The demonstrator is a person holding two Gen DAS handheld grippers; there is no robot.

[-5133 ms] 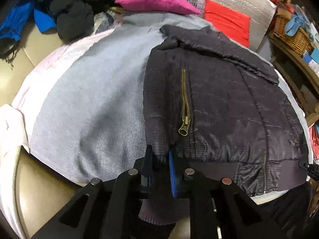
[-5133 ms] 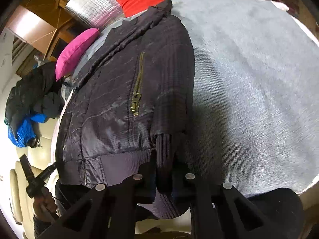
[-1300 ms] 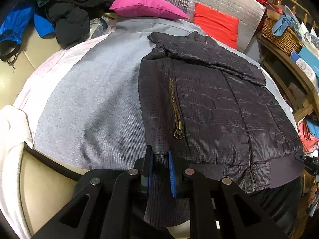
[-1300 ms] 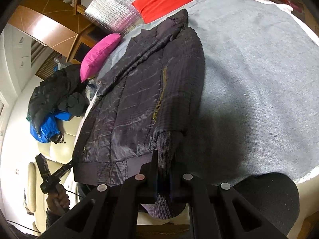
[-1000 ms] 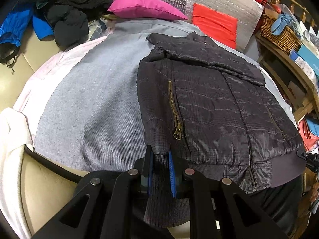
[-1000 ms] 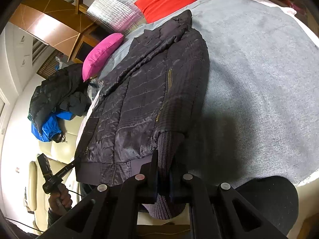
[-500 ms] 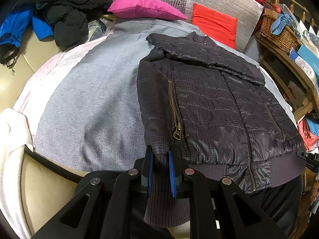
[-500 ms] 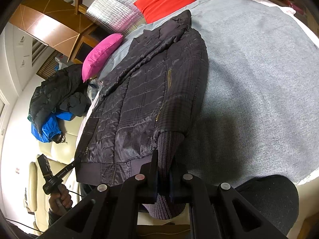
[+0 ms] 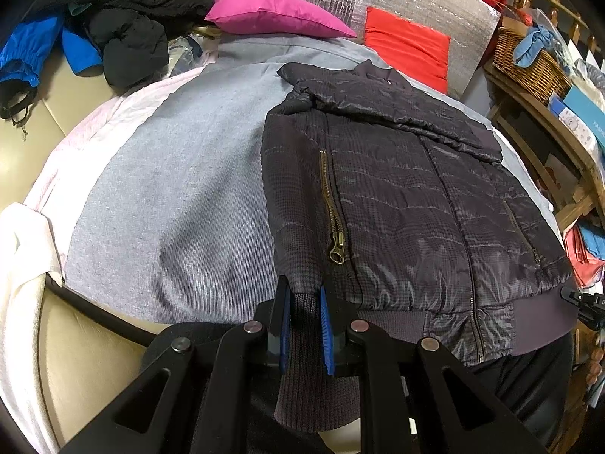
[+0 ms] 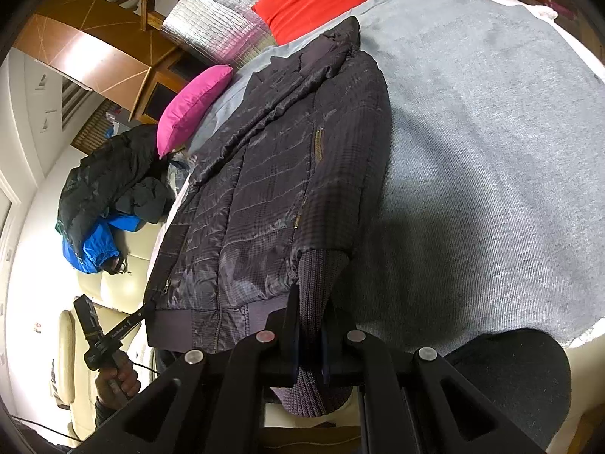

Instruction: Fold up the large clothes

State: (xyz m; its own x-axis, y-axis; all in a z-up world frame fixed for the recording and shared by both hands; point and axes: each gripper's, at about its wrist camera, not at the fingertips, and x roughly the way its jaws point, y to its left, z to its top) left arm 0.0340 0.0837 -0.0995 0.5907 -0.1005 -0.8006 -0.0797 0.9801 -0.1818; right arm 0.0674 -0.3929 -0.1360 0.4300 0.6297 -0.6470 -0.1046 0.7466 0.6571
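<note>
Left claw (image 9: 305,304): nearly closed, pinching a ribbed cuff (image 9: 302,314).
Right claw (image 10: 309,321): clamped tight on the other ribbed cuff (image 10: 315,283).
Jacket (image 9: 397,204): dark quilted, flat on the grey blanket (image 9: 170,196) just ahead of both claws.
Pink pillow (image 9: 272,15): far beyond.

This is a lived-in room of a home. A cream leather sofa (image 9: 72,344) is spread with a grey blanket (image 9: 177,196), with a pink cushion (image 9: 272,15) and a red cushion (image 9: 408,47) at its far side. Spare jackets lie heaped in a pile (image 9: 124,11), and a wicker basket (image 9: 529,60) sits on a cluttered wooden shelf (image 9: 548,125).
</note>
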